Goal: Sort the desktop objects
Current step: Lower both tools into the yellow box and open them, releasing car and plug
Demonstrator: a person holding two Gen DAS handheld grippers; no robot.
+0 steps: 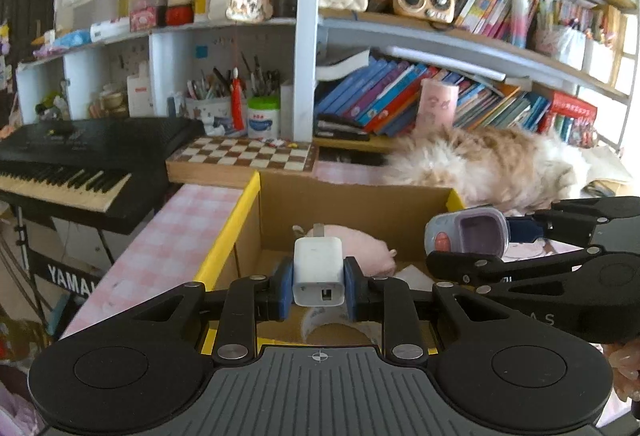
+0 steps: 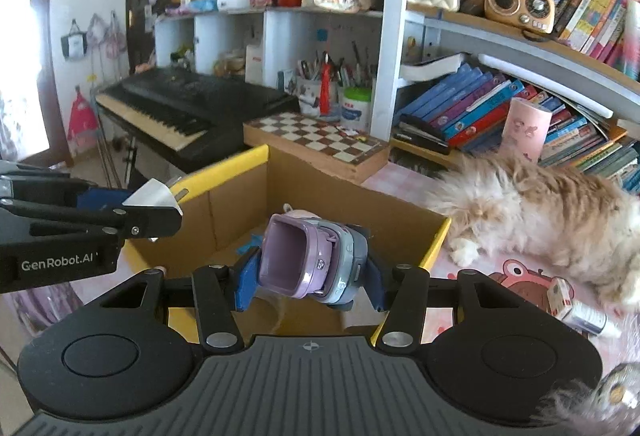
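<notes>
My left gripper (image 1: pixel 319 288) is shut on a white USB charger plug (image 1: pixel 319 270), held above the near edge of an open cardboard box (image 1: pixel 360 203) with yellow-edged flaps. My right gripper (image 2: pixel 310 276) is shut on a purple and grey-blue toy (image 2: pixel 312 262) with a square opening, also over the box (image 2: pixel 240 203). In the left wrist view the right gripper (image 1: pixel 516 236) comes in from the right with the toy (image 1: pixel 468 238). The right wrist view shows the left gripper (image 2: pixel 160 211) at the left with the plug (image 2: pixel 154 193). A pink plush toy (image 1: pixel 360 248) lies inside the box.
A fluffy cat (image 2: pixel 532 211) lies on the pink tablecloth right of the box. A chessboard box (image 1: pixel 244 157) sits behind it, a black keyboard (image 1: pixel 80 159) to the left, bookshelves (image 1: pixel 440 103) behind. A small bottle (image 2: pixel 588 318) and a carton (image 2: pixel 562 294) lie at the right. A tape roll (image 1: pixel 320 320) lies in the box.
</notes>
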